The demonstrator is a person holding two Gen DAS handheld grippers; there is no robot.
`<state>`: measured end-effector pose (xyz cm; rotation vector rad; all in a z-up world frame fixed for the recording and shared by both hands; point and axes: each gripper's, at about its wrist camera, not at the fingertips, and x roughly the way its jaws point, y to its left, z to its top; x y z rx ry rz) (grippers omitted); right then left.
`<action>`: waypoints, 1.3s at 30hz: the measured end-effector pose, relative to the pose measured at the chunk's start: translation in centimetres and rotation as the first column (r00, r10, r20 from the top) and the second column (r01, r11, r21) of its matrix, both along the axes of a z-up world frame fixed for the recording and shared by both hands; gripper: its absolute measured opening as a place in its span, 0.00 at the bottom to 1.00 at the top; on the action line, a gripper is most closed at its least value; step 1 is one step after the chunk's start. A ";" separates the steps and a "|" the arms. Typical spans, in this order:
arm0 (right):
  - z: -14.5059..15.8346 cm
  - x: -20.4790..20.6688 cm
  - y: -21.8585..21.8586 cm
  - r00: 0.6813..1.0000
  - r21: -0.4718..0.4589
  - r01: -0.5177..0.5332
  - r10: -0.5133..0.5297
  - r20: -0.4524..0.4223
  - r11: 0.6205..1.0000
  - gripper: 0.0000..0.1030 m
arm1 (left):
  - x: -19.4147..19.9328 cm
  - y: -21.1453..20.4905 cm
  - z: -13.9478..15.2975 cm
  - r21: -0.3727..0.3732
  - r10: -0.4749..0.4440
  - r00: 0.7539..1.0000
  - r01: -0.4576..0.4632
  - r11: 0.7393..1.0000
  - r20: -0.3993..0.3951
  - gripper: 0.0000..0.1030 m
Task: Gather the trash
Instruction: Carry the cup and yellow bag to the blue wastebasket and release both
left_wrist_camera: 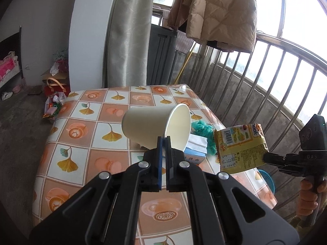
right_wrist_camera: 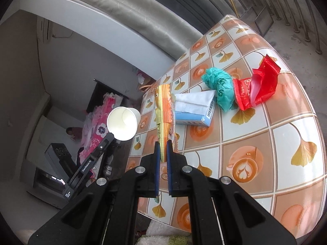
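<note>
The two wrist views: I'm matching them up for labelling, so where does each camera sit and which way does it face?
Left wrist: sits on the left tongs, facing down across the table toward the railing; the tongs pinch a paper cup; the person's hand holds the right tongs.
Right wrist: sits on the right tongs, facing across the table toward the room; they pinch a yellow snack wrapper.
Shared: cup, wrapper, tissue box, green bag.

1. The left gripper [left_wrist_camera: 164, 139] points slightly downward, jaws clamped.
2. The right gripper [right_wrist_camera: 162, 145] angles likewise, jaws pinched; a hand [left_wrist_camera: 309, 200] at four o'clock grips its handle.
</note>
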<state>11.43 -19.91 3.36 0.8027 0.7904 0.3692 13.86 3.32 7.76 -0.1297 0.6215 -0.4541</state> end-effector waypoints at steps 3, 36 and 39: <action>0.1 -1.5 -1.6 0.999 0.013 0.044 -0.044 0.012 0.999 0.06 | 0.0 -2.3 0.5 0.005 -0.055 0.999 0.054 0.998 0.005 0.00; -9.6 -29.2 -30.9 0.419 -0.236 0.858 -0.888 -0.190 0.455 0.06 | -8.8 -50.7 -9.9 0.122 -0.696 0.549 0.817 0.564 -0.462 0.01; -12.5 -29.4 -32.8 0.376 -0.262 0.861 -0.892 -0.250 0.436 0.06 | -9.4 -54.8 -13.5 0.158 -0.659 0.529 0.828 0.537 -0.534 0.01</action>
